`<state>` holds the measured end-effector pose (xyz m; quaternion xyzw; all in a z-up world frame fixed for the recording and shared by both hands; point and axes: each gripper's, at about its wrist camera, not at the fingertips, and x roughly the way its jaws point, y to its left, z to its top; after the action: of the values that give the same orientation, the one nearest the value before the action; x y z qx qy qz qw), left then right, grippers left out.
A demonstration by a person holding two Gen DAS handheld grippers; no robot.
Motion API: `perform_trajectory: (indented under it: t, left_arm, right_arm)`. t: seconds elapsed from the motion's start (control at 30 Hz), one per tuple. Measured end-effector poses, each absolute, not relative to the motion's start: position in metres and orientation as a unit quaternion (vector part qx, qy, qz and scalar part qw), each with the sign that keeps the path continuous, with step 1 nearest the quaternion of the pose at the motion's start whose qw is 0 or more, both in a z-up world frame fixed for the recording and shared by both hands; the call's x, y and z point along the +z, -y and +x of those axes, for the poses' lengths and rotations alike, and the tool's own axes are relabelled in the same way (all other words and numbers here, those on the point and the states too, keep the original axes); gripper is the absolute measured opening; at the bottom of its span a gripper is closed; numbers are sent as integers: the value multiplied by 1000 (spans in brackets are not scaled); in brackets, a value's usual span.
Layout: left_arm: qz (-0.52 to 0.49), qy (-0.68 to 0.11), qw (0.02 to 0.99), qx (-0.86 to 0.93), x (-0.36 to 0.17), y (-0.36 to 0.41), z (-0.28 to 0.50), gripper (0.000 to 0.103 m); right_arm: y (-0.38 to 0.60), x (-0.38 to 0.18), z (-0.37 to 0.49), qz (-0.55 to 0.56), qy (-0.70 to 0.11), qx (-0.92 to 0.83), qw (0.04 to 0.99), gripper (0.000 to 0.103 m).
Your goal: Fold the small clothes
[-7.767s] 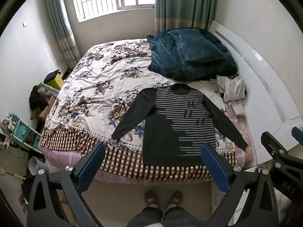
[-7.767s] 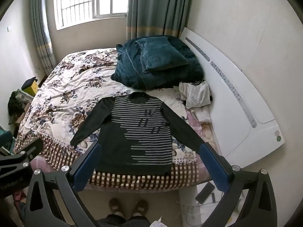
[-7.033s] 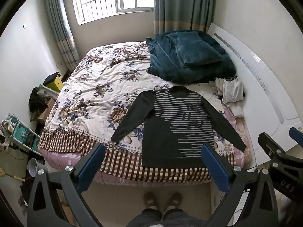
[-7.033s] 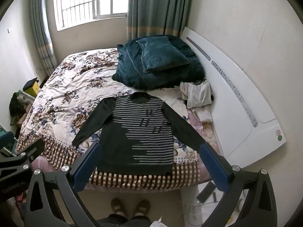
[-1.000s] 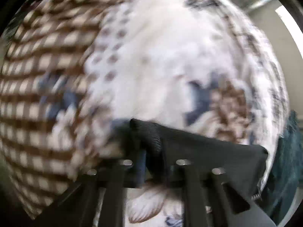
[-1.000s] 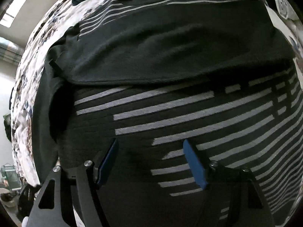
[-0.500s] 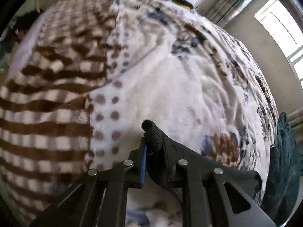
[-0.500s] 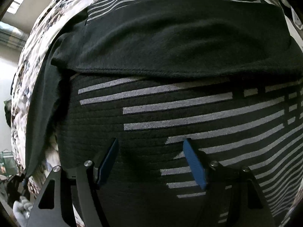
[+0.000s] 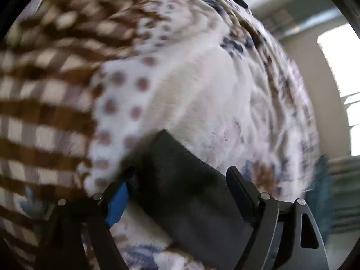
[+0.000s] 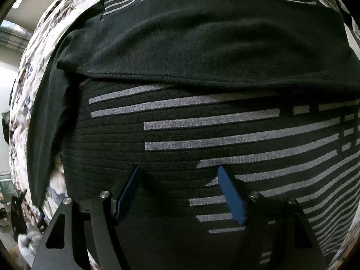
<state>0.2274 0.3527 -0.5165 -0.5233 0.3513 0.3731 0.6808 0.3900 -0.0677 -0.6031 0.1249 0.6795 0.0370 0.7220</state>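
A: On the floral bedspread (image 9: 202, 94), the striped sweater (image 10: 225, 135) lay flat, one sleeve (image 10: 202, 45) already folded across its chest.

B: And the other?

A: The left gripper (image 9: 177, 193), jaws apart, straddled the dark cuff (image 9: 180, 168); the right gripper (image 10: 180, 180) hovered open over the body. Closing on that cuff looked next. The sweater's length ran near to far, collar far.
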Motion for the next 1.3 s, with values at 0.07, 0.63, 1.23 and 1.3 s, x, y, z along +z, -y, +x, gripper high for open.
perform_trajectory:
  t: [0.07,0.63,1.23,1.3]
  left_arm:
    - [-482,-365,698,385,-513,-347,241,80]
    - [-244,-355,864,262,-373,-250,343,10]
    - [-99,-469,852,-210,-369,239,474,10]
    - [-72,-485,840,-232,-378,279,475,10]
  right_arm:
    - [71,-601,390,140,-678,33,721,72]
    - [180,-563,384,111,-632,-45,766,72]
    - [387,-549,308,181,-612,-159,754,92]
    - [397,-550,305,182,-612,-175,750,92]
